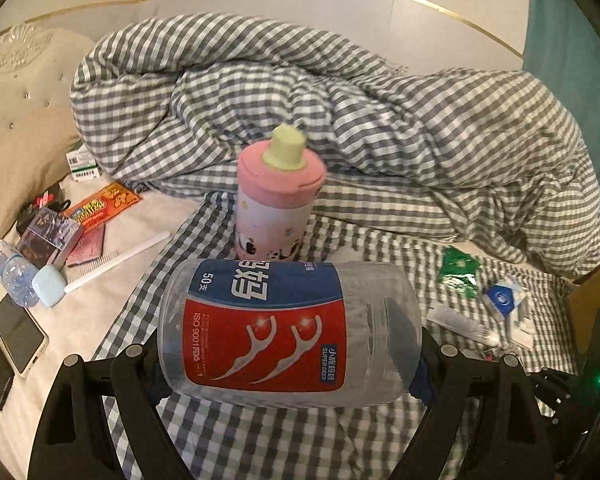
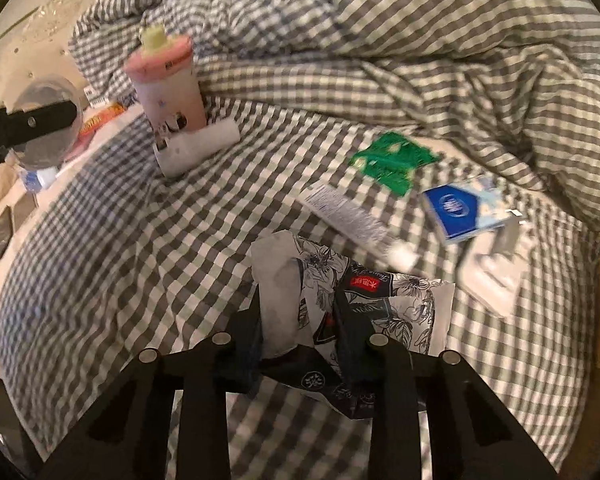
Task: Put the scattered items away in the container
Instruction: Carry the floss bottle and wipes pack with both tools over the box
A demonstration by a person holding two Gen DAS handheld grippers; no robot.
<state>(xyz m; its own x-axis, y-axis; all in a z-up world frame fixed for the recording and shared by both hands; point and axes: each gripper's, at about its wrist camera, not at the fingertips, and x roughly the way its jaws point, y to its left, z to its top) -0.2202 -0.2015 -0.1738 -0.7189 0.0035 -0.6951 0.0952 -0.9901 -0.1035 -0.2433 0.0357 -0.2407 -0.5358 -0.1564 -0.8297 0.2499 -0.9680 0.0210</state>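
Through my left wrist camera, my left tool (image 1: 290,364) has its jaws spread wide across a clear tub of dental floss picks (image 1: 290,332), lying sideways with its red and blue label facing me; the pads press on both ends, so I judge it held and clear of the bed (image 1: 112,300). This is the carrying step: one item is picked and has to go to the container. At the right edge I see a brown cardboard box (image 1: 592,304), which I take to be that container, though only a corner shows. The next move calls for swinging the tub that way without clipping the pink baby bottle (image 1: 278,200) standing upright just behind it. The tool angles down at the checked sheet, with the comb (image 1: 116,262), small water bottle (image 1: 12,274) and phones (image 1: 18,334) well apart to the left. Through my right wrist camera, my right tool (image 2: 298,336) has its jaws pinched nearly together on a crumpled floral wrapper (image 2: 356,300), which bunches between the fingers (image 2: 252,332) and fans out beyond them; it seems to rest on the sheet, not yet lifted. So this hand is at the grasp step, and what it needs next is a lift and a carry to the box. It points steeply down at the bed. Beyond it lie a green packet (image 2: 392,162) and a blue tissue pack (image 2: 458,210), untouched, with my left tool's finger (image 2: 40,120) showing at the far left.
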